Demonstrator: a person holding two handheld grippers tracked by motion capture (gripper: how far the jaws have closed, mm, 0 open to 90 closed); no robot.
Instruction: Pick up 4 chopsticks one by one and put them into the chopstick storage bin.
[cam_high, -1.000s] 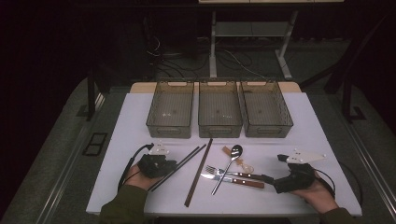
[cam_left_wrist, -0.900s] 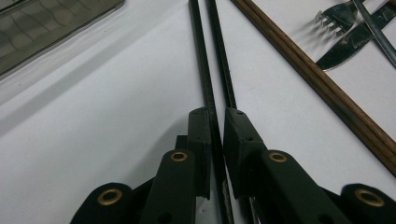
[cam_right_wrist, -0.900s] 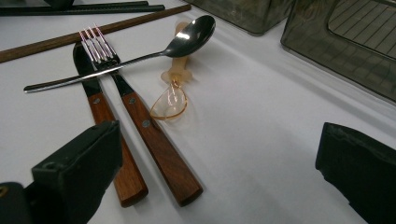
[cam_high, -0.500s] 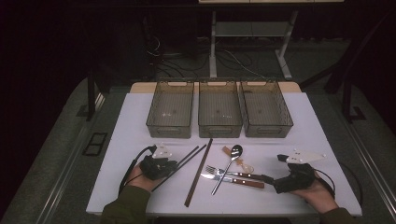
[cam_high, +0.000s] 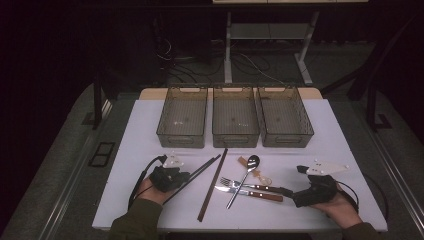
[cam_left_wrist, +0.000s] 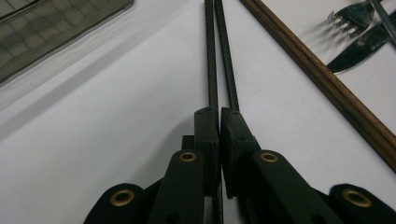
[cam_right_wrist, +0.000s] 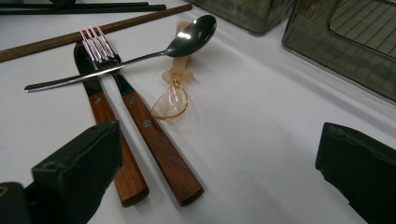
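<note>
Black chopsticks — two thin dark sticks side by side on the white table, running diagonally w/ far tips toward the middle bin, left of the brown chopsticks. Left gripper has just been closing — jaws now clenched on their near ends, hand low at the table's front-left. Right gripper rests front-right, jaws wide apart, nothing between, pointing at the fork & knife handles.
</note>
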